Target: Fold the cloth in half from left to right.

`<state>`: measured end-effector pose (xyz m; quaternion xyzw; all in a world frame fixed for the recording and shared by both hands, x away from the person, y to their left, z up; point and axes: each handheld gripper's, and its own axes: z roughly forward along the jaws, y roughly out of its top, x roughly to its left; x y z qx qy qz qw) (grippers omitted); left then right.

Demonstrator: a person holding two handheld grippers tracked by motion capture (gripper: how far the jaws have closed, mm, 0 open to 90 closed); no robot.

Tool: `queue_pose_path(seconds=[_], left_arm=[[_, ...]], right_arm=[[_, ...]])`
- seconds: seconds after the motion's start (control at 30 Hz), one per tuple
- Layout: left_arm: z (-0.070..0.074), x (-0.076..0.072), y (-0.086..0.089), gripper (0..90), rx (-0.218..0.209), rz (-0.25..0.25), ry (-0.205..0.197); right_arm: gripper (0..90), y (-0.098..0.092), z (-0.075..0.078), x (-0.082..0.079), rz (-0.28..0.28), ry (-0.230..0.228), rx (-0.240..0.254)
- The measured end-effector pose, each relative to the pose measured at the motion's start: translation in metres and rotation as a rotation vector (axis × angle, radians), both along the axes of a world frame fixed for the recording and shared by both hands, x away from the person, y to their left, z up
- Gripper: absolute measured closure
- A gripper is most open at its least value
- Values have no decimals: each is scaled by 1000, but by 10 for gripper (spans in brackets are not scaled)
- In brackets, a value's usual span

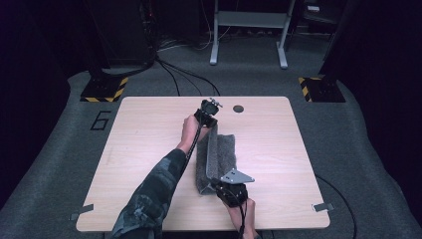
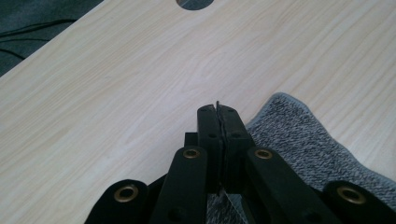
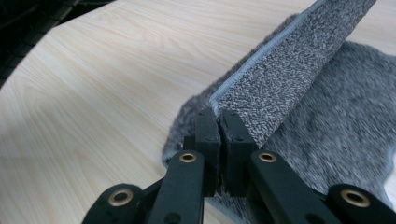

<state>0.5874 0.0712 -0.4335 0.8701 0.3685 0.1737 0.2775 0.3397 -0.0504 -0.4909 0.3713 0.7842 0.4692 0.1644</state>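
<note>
A grey fuzzy cloth [image 1: 222, 152] lies in the middle of the wooden table [image 1: 144, 139]. Its left edge is lifted into a raised flap between my two grippers. At the far end, my left gripper [image 1: 213, 123] is shut on the cloth's far corner; in the left gripper view the jaws [image 2: 218, 112] pinch a thin edge, with the cloth [image 2: 303, 135] trailing to the right. At the near end, my right gripper [image 1: 215, 183] is shut on the near corner. The right gripper view has the jaws [image 3: 218, 116] clamped on the hemmed edge of the cloth [image 3: 299, 60], which rises away.
A round hole [image 1: 238, 108] sits in the table near its far edge, right of my left gripper. Bare wood spreads left and right of the cloth. Beyond the table are grey carpet, cables [image 1: 174, 74], a metal frame [image 1: 249, 30] and two hazard-striped bases [image 1: 104, 89].
</note>
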Motion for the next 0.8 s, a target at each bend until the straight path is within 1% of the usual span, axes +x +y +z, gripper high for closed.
queue_pose_path(seconds=[0.03,0.07,0.1,0.13,0.17,0.2,0.23,0.27,0.3,0.37,0.4,0.43,0.47,0.5,0.53,0.57,0.6,0.67,0.7,0.73,0.8], left_arm=[[-3,1,-4,864,-18,-4,2],[-3,1,-4,776,-18,-4,2],[-6,2,-7,650,-45,5,28],[-6,2,-7,577,-45,5,28],[-8,2,-7,518,-63,17,36],[-8,2,-7,468,-63,17,36],[-9,2,-7,468,-67,27,36],[-8,3,-5,405,-74,32,42],[-8,3,-2,389,-86,40,40],[-6,2,4,354,-103,49,45],[-5,1,6,331,-108,48,49],[-4,-1,9,320,-111,54,47],[-4,-3,13,303,-124,53,45],[-4,-6,17,296,-128,51,46],[-5,-9,21,292,-128,52,46],[-6,-16,29,278,-129,48,52],[-6,-16,29,277,-129,48,52],[-9,-23,36,274,-133,46,51],[-10,-27,40,271,-138,43,52],[-10,-30,43,269,-122,36,57],[-13,-39,48,263,-125,32,59]], right_arm=[[870,-3,-3,-1,-16,11,5],[870,-3,-3,-1,-16,11,5],[841,-7,-6,-3,-24,12,-4],[841,-7,-6,-3,-24,12,-4],[811,-11,-10,-4,-50,21,-11],[811,-11,-10,-4,-50,21,-11],[776,-13,-12,-5,-64,30,-16],[763,-15,-14,-5,-73,38,-19],[738,-17,-16,-6,-83,41,-19],[652,-23,-18,-8,-108,53,-24],[638,-25,-19,-9,-118,65,-19],[610,-28,-20,-11,-132,62,-20],[576,-32,-20,-13,-141,60,-19],[570,-37,-20,-15,-149,59,-23],[560,-40,-19,-17,-167,63,-23],[515,-50,-19,-19,-196,69,-21],[515,-50,-19,-19,-196,69,-21],[513,-58,-17,-20,-215,74,-8],[495,-61,-15,-20,-217,78,8],[490,-64,-14,-19,-213,84,22],[479,-67,-9,-15,-188,83,50]])
